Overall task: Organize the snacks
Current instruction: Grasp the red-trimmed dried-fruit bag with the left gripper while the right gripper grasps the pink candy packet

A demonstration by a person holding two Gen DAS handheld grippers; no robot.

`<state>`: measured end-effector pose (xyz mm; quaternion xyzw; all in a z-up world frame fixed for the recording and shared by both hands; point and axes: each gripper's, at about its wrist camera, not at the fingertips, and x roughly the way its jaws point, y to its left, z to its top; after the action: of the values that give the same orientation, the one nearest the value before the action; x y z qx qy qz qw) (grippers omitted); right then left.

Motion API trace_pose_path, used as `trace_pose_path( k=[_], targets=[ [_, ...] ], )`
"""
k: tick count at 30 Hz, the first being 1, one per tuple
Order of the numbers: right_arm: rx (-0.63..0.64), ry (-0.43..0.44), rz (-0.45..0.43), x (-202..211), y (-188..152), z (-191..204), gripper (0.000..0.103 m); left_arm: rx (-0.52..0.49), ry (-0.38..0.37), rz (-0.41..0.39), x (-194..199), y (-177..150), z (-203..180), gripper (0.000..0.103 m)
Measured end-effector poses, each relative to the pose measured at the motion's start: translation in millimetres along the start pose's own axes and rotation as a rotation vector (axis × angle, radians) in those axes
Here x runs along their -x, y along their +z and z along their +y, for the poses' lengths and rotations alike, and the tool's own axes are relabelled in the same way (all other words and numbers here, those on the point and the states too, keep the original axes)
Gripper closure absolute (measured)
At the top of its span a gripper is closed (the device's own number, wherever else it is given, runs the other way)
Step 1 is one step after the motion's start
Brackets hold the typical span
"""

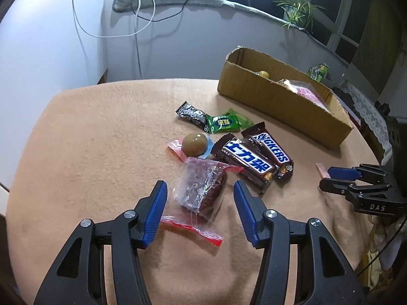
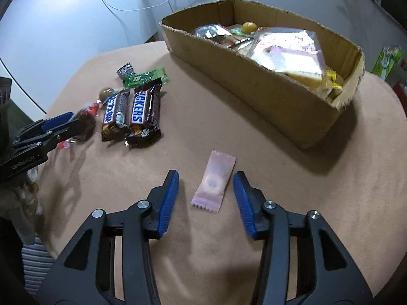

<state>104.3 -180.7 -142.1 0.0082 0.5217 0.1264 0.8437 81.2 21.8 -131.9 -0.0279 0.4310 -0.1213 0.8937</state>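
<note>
Matt, fuzzy peach cloth point(image 1: 101, 139) covers the table. The box point(image 2: 267, 96) is rough brown cardboard. Snickers bar point(image 1: 273, 152) wrappers look glossy plastic.

Dim, bluish light; fisheye-warped edges

My left gripper point(image 1: 200, 190) had black arms with ribbed blue pads point(image 1: 156, 212), and so did my right gripper point(image 2: 206, 193). The tablecloth point(image 1: 101, 139) was plain peach. The cake packet point(image 1: 201, 190) was clear with red ends over a dark brown cake. Both Snickers bars point(image 1: 269, 152) were brown with blue and white lettering. The small sachet point(image 2: 214, 181) was pale pink. The box point(image 2: 254, 86) was tan cardboard.
</note>
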Motion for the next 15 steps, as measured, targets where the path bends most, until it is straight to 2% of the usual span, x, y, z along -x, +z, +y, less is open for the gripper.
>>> trace_pose_path(
  k=[4,6,8,10,15],
  targets=[
    [0.030,-0.026,0.005,-2.6,0.5,1.4,0.063,-0.010,0.006,0.013,-6.4,0.2,-1.6,0.050],
    [0.038,-0.039,0.002,-2.5,-0.4,0.1,0.077,-0.007,0.004,0.017,-8.0,-0.6,-1.2,0.050],
    [0.036,-0.040,-0.001,-1.6,-1.2,-3.9,0.082,0.008,0.006,0.015,-9.5,-1.4,0.3,0.050],
    [0.027,-0.027,-0.002,-0.8,-1.5,-7.6,0.082,0.028,0.000,0.015,-11.3,-2.1,2.5,0.058],
    [0.029,-0.019,-0.010,-1.7,-2.1,-7.8,0.082,0.029,0.007,0.006,-11.0,-2.6,2.0,0.061]
  ],
)
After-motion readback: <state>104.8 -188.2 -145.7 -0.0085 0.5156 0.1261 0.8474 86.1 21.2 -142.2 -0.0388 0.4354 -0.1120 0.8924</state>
